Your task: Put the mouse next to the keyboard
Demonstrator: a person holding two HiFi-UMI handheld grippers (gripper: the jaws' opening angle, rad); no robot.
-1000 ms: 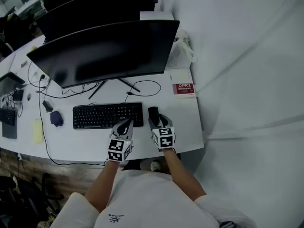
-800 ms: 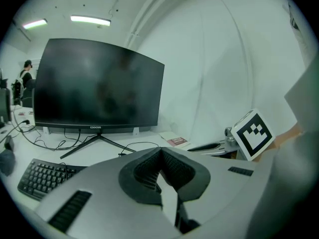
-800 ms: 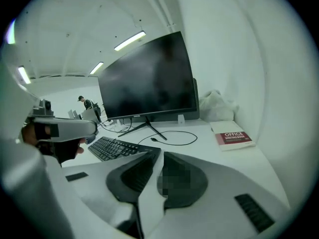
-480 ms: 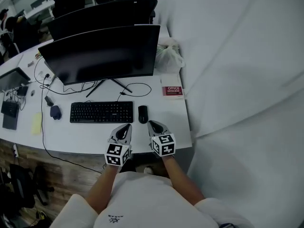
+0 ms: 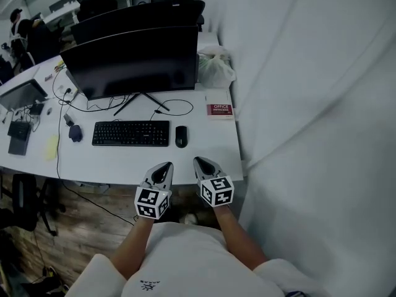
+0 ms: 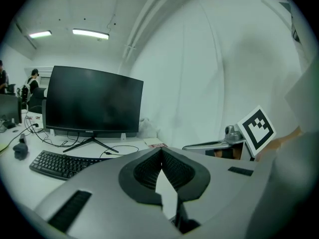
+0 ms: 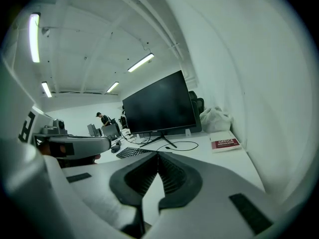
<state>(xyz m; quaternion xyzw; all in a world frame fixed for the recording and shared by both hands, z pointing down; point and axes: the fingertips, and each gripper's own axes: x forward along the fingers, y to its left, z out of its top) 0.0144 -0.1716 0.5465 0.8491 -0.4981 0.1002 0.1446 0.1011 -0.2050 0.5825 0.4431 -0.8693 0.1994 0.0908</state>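
Lying on the counter (image 5: 124,163) just right of the keyboard (image 5: 130,133), the mouse (image 5: 180,136) looks light, rigid and smooth-shelled (probably slippery on top), best pinched across its long sides, while the left claw (image 5: 162,167) and right claw (image 5: 202,163) hang closed and empty, apart from it.

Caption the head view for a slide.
Mouse right of the keyboard on the desk; left gripper and right gripper, shut and empty, at its front edge.

On the tabletop (image 5: 124,163) the mouse (image 5: 180,136) lies just right of the keyboard (image 5: 131,133), before the monitor (image 5: 133,60); farther right a book (image 5: 221,110), seemingly a bag (image 5: 215,70) behind it.
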